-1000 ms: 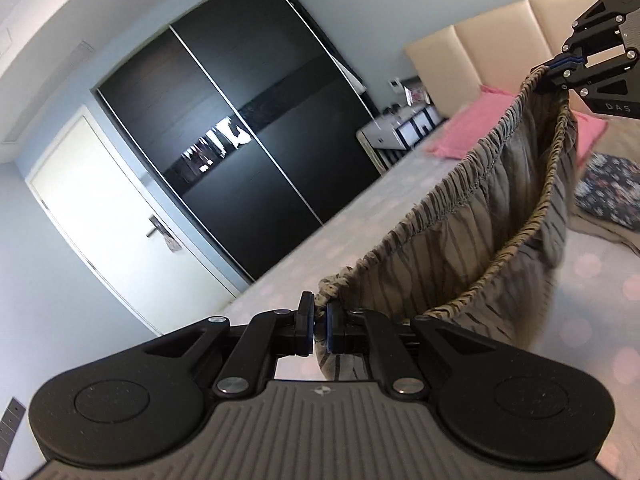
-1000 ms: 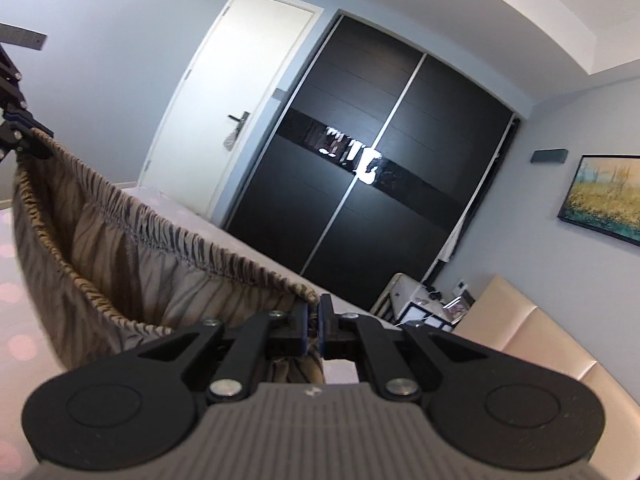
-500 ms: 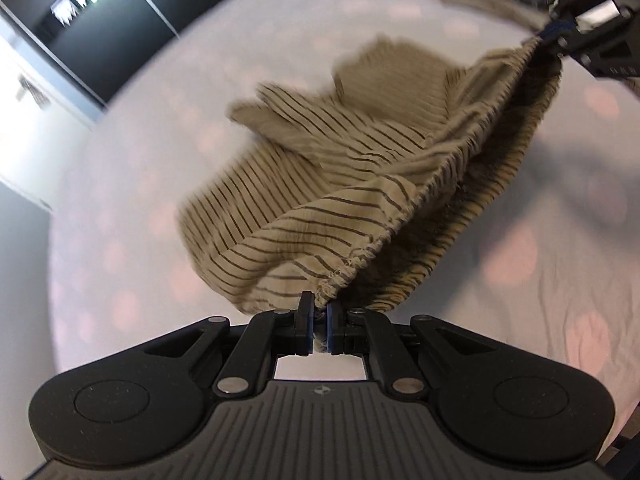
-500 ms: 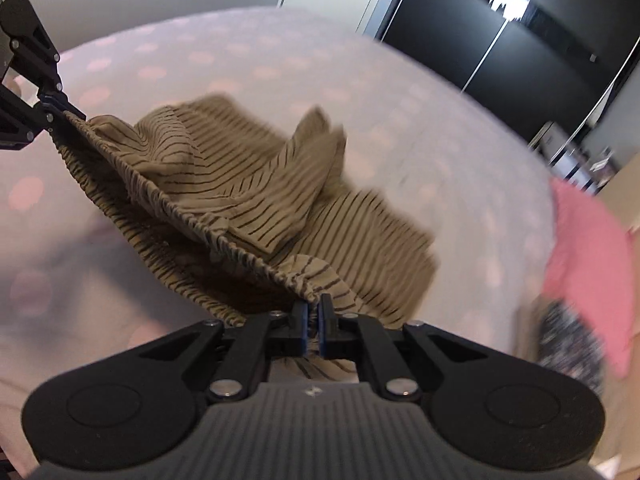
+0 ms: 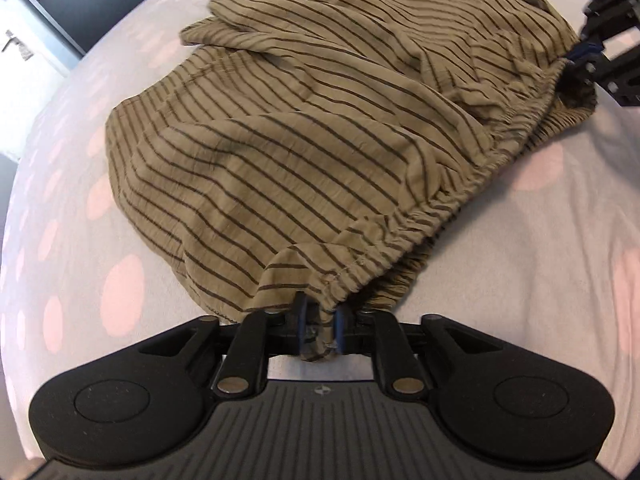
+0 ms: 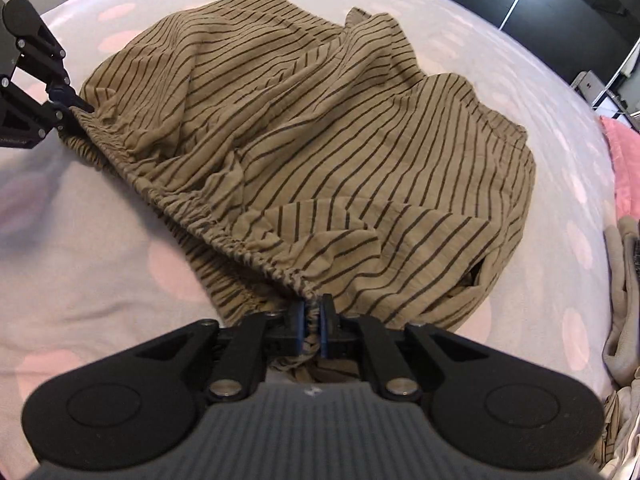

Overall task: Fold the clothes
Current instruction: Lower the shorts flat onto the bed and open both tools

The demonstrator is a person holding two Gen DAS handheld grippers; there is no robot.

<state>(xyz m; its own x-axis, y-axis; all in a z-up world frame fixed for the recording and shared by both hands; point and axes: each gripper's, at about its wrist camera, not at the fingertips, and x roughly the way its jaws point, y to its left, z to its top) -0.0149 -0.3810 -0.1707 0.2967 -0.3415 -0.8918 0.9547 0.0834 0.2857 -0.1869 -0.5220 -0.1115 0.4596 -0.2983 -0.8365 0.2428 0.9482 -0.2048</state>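
Now spread on the bed (image 5: 560, 280), the striped garment (image 5: 304, 152) lies unfolded; left gripper (image 5: 319, 328) and right gripper (image 6: 311, 330), jaws just easing apart, flank its waistband (image 5: 400, 236) ends.

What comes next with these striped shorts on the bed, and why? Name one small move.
Probably finish letting go: the striped shorts already lie spread on the dotted bedsheet, and both the left gripper and right gripper have just been opening, waistband ends still between their jaws.
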